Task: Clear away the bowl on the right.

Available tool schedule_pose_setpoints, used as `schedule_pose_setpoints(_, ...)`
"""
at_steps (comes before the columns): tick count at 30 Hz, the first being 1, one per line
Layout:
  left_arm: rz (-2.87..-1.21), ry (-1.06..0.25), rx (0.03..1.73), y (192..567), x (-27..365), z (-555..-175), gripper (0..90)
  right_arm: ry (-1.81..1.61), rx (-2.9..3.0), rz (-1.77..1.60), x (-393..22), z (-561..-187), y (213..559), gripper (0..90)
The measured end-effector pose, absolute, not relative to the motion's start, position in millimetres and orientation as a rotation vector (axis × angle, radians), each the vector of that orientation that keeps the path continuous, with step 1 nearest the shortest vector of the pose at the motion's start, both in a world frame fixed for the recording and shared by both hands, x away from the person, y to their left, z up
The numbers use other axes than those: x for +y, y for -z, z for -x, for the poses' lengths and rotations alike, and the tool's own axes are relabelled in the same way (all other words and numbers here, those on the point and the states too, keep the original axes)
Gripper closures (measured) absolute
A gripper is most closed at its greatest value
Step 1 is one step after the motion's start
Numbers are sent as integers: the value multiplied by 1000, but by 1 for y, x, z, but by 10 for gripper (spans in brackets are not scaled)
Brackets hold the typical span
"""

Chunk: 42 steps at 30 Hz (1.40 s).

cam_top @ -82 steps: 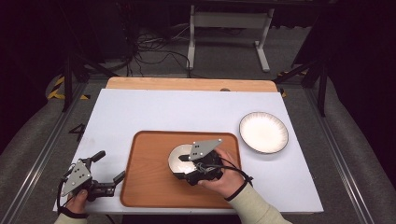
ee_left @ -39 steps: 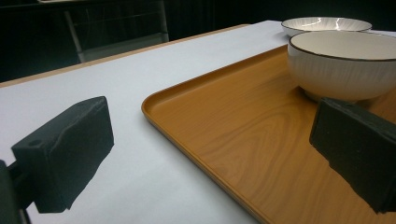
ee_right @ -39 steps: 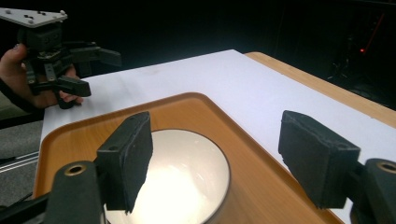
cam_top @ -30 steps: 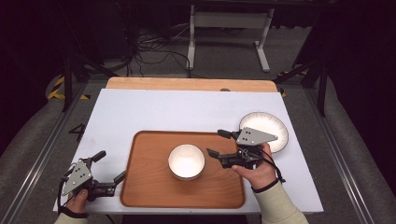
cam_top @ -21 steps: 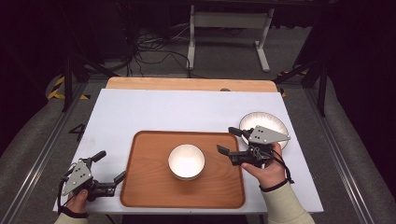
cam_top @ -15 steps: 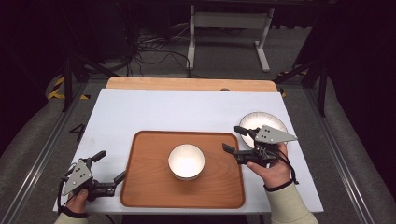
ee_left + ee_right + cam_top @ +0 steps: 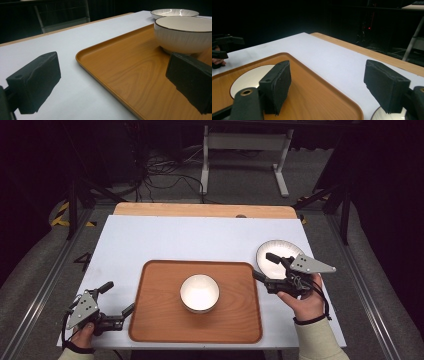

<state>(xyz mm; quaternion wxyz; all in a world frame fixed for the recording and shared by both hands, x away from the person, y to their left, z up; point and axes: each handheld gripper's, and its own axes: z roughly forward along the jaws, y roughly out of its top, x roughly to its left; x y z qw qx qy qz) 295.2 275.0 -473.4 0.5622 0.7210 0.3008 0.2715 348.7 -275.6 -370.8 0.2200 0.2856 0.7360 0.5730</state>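
The white bowl (image 7: 199,293) sits upright near the middle of the wooden tray (image 7: 155,320), with nothing touching it; in the left gripper view (image 7: 183,33) it stands on the tray's far part, its dark rim line clear. The tray lies on the white worktop (image 7: 175,240), toward the near edge. To the right of the tray, just beyond its far right corner, rests a white plate (image 7: 270,262), flat on the worktop.

The right hand-held gripper (image 7: 262,266) hovers at the tray's right edge, between bowl and plate, its jaws spread wide with nothing between them; one jaw reaches over the plate's near side. In the right gripper view (image 7: 327,85) the two black pads stand well apart over the tray's corner and the bare worktop.

The left hand-held gripper (image 7: 117,297) rests low at the near left corner of the worktop, just beside the tray's left edge, jaws likewise wide apart and empty (image 7: 112,85)
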Motion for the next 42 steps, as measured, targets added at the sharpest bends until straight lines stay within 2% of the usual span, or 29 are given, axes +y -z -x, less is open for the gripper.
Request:
schedule_pose_setpoints(11,-1698,-638,707,473,275,-295,3,-1595,1984,-848,-297,-351,381,217)
schedule_pose_setpoints(24,-1697,-639,707,473,275,-295,3,-1612,1912,-916,-318,-351,408,179)
schedule_pose_setpoints(42,-1696,-646,707,474,275,-295,3,-1600,1882,-956,-328,-347,438,147)
